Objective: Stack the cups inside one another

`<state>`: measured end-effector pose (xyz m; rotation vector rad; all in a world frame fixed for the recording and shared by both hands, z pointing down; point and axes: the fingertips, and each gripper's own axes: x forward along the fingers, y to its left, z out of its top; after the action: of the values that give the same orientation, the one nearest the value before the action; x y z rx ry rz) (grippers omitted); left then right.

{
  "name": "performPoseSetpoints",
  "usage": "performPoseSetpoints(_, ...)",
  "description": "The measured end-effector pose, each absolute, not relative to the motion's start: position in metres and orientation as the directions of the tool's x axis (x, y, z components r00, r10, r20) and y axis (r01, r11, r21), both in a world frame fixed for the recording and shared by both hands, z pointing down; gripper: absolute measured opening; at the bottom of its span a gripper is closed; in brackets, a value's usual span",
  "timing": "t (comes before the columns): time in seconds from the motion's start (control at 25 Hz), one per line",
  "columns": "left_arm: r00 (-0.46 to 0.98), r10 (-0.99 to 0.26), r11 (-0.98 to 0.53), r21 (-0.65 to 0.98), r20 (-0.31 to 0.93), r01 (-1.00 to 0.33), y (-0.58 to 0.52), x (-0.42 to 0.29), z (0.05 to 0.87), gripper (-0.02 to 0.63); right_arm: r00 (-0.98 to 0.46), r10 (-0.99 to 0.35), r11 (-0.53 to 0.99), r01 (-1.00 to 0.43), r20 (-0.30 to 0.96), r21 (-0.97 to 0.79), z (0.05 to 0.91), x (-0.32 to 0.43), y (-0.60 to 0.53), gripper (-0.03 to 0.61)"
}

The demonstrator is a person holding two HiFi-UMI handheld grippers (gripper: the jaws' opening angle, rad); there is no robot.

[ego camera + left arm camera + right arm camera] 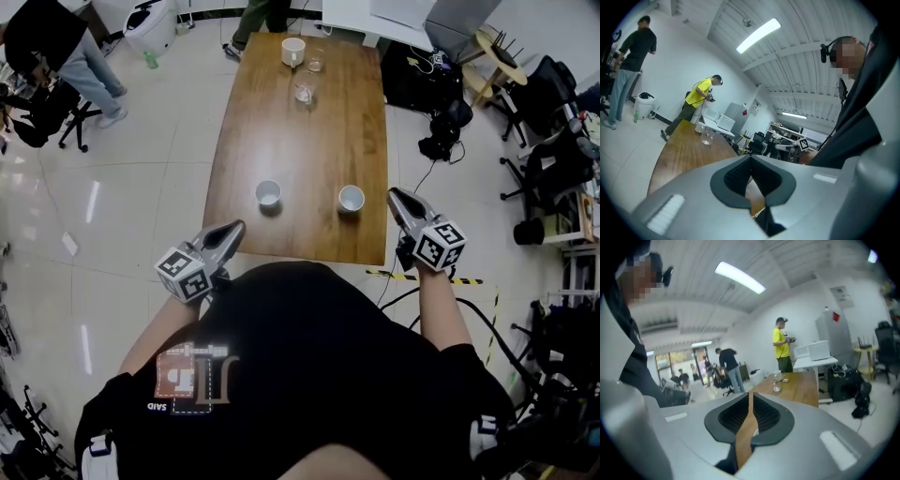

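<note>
Two small white cups stand apart near the front of the wooden table, the left cup and the right cup, both upright and empty. My left gripper hovers over the table's front left edge, short of the left cup; in the left gripper view its tips meet with nothing in them. My right gripper is just off the table's right edge, beside the right cup and not touching it. A narrow gap shows between its jaws, with nothing held.
At the far end stand a white mug and two clear glasses. A person in yellow stands past that end. Bags and cables lie on the floor to the right, office chairs beyond.
</note>
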<state>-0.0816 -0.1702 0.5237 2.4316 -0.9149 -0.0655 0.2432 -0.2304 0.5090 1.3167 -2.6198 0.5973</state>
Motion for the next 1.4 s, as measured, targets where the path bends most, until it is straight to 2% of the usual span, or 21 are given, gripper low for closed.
performPoseSetpoints(0.04,0.771,-0.623,-0.629,0.5,0.133,-0.595,-0.173,-0.08,0.524,0.002,-0.585,-0.769,0.492,-0.799,0.257,-0.346,0.513,0.255,-0.22,0.035)
performPoseSetpoints(0.12,0.771,-0.626,-0.634,0.498,0.12,-0.592,-0.179,-0.078,0.523,0.002,-0.524,-0.817,0.411,-0.822,0.241,-0.394,0.538,0.271,-0.198,0.018)
performPoseSetpoints(0.28,0.754,-0.646,-0.621,0.495,0.114,-0.607,-0.191,-0.078,0.515,0.002,-0.487,-0.813,0.335,-0.839,0.318,-0.428,0.592,0.26,-0.155,0.014)
performPoseSetpoints(0.44,0.756,-0.646,-0.624,0.496,0.108,-0.604,-0.197,-0.075,0.515,0.002,-0.53,-0.77,0.37,-0.824,0.354,-0.43,0.612,0.236,-0.14,0.014)
performPoseSetpoints(0.64,0.764,-0.637,-0.632,0.496,0.106,-0.595,-0.191,-0.068,0.516,0.002,-0.518,-0.781,0.391,-0.841,0.349,-0.375,0.6,0.247,-0.149,0.014)
performPoseSetpoints(0.84,0.755,-0.646,-0.624,0.492,0.111,-0.607,-0.187,-0.073,0.515,0.002,-0.522,-0.744,0.491,-0.851,0.417,-0.188,0.589,0.243,-0.17,0.02)
performPoseSetpoints(1.04,0.727,-0.675,-0.593,0.495,0.124,-0.635,-0.18,-0.088,0.522,0.002,-0.532,-0.579,0.73,-0.675,0.617,0.103,0.599,0.203,-0.206,0.133)
performPoseSetpoints(1.24,0.695,-0.705,-0.556,0.498,0.142,-0.666,-0.163,-0.105,0.519,0.002,-0.374,-0.418,0.888,-0.359,0.828,0.286,0.653,0.184,-0.216,0.146)
performPoseSetpoints(1.4,0.656,-0.738,-0.514,0.499,0.159,-0.698,-0.15,-0.127,0.525,0.002,-0.283,-0.346,0.923,-0.274,0.895,0.27,0.692,0.187,-0.215,0.147)
